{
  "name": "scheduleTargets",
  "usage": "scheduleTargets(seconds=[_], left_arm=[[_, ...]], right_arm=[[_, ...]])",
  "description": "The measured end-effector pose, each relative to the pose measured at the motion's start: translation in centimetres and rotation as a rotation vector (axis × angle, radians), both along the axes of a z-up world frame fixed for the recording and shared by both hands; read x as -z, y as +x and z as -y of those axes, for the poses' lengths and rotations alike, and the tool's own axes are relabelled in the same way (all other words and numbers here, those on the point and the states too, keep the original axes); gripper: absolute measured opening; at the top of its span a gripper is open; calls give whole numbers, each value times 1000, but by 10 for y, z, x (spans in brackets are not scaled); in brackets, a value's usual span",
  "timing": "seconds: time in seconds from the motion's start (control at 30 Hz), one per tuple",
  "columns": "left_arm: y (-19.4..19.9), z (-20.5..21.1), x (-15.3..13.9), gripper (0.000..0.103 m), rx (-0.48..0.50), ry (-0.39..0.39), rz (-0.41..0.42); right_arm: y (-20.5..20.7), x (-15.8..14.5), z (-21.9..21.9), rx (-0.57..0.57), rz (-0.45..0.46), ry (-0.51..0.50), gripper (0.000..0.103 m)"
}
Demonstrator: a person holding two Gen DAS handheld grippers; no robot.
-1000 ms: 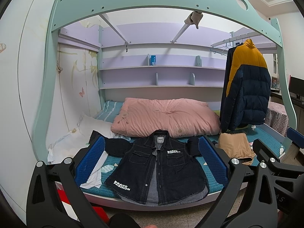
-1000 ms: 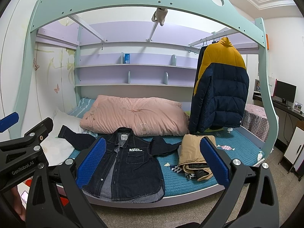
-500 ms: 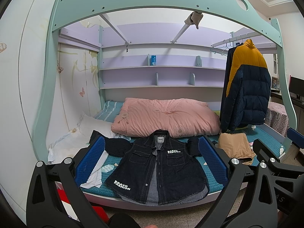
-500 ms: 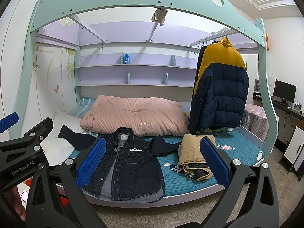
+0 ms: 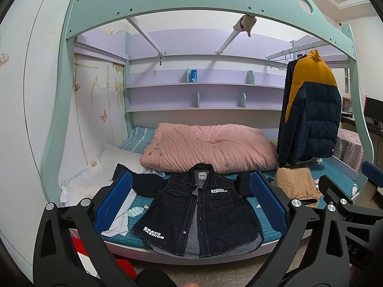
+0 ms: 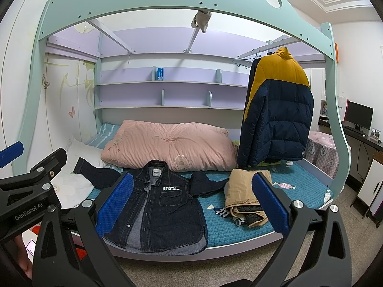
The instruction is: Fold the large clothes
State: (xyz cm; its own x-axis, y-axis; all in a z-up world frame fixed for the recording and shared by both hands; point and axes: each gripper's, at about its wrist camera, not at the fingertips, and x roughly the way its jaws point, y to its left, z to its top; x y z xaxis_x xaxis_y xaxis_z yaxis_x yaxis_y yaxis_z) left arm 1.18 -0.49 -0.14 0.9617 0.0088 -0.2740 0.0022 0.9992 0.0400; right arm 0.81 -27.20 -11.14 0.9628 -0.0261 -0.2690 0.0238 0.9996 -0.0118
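Left wrist view: left gripper wide open and empty, held off the bed's near edge, framing a dark denim jacket spread flat, front up, on the teal mattress. Right wrist view: right gripper likewise spread with nothing between its 2 blue pads, folded tan garment just right of the jacket, pink quilt behind.
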Motion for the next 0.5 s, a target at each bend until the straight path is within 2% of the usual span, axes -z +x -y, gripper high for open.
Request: scheduleTargets(seconds=[0.5], left_arm=[[-1, 0, -1, 99, 1, -3, 0]], right_arm=[[4, -2, 3, 2, 3, -3, 96]])
